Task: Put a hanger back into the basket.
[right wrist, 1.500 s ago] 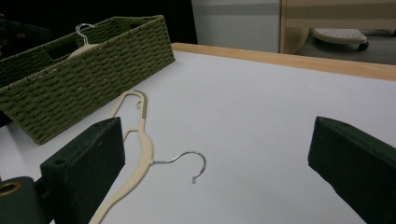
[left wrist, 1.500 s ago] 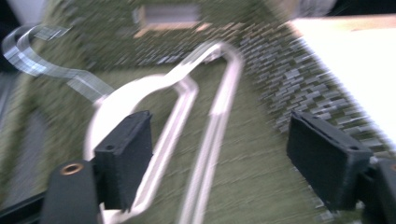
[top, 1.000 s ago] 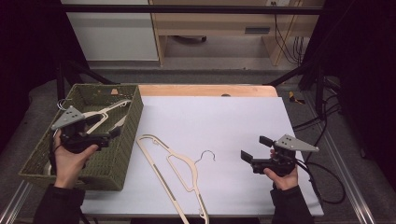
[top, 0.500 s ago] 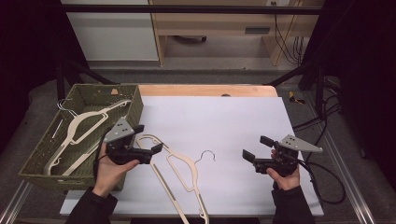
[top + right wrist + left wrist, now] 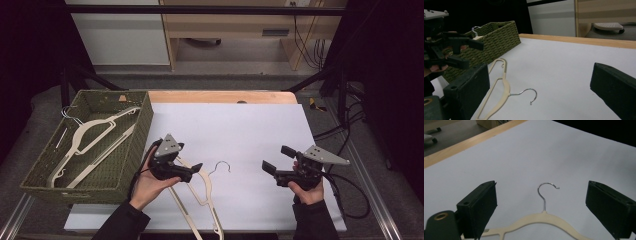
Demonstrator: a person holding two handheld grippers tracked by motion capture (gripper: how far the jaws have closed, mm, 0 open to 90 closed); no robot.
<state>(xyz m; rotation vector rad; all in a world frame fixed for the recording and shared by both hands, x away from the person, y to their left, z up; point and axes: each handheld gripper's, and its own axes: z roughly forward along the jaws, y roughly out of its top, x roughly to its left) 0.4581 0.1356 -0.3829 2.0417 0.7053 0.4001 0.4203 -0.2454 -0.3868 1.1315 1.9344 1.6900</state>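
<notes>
White table (image 5: 250,125): hanger (image 5: 541,217) btwn open left tool (image 5: 541,205) jaws

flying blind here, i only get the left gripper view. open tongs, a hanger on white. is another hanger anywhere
Observer: Yes, a second cream hanger lies in the green wicker basket at the table's left.
Operator: where's the other hand
Observer: The right tongs hang open above the sheet, right of the hanger's hook.
Operator: do mine touch the table hanger
Observer: Cannot tell; the left tongs sit over the table hanger, open.
</notes>
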